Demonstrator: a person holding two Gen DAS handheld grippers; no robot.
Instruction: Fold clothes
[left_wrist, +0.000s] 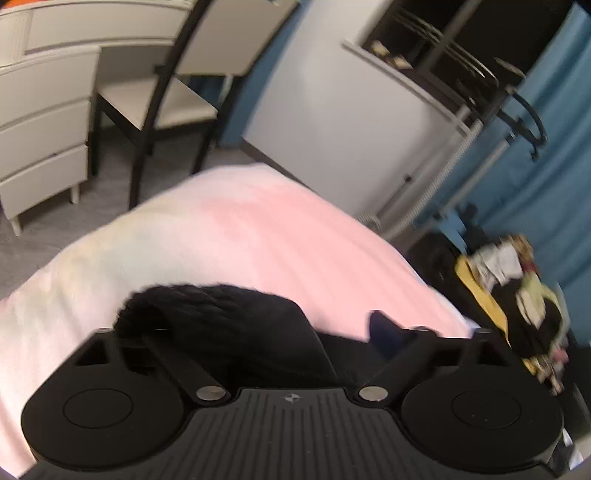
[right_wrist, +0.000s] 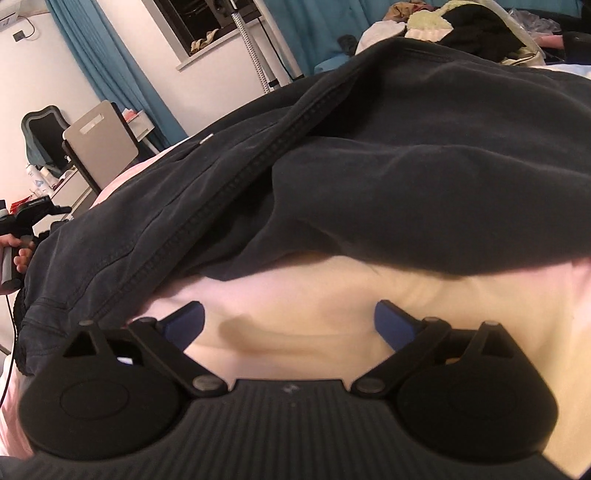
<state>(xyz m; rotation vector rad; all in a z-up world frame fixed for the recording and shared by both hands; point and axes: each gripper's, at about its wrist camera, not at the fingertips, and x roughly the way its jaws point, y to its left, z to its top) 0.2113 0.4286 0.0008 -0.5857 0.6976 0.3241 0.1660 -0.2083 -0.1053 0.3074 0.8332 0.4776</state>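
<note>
Black zippered jacket (right_wrist: 369, 155) rumpled on pink sheet (right_wrist: 295, 295), right gripper (right_wrist: 290, 321) spread empty, left gripper (left_wrist: 258, 332) cloth-covered, state unclear.

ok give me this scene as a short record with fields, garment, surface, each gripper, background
garment: dark navy zip-up cotton jacket, rumpled, spread over the bed
surface: pale pink and cream striped blanket
left gripper: jaws spread, dark fabric bunched between them, grip unclear
right gripper: open, blue fingertips over bare blanket, apart from the jacket's edge
background: beige chair with black frame, cream drawer unit, teal curtains, heap of mixed clothes
</note>
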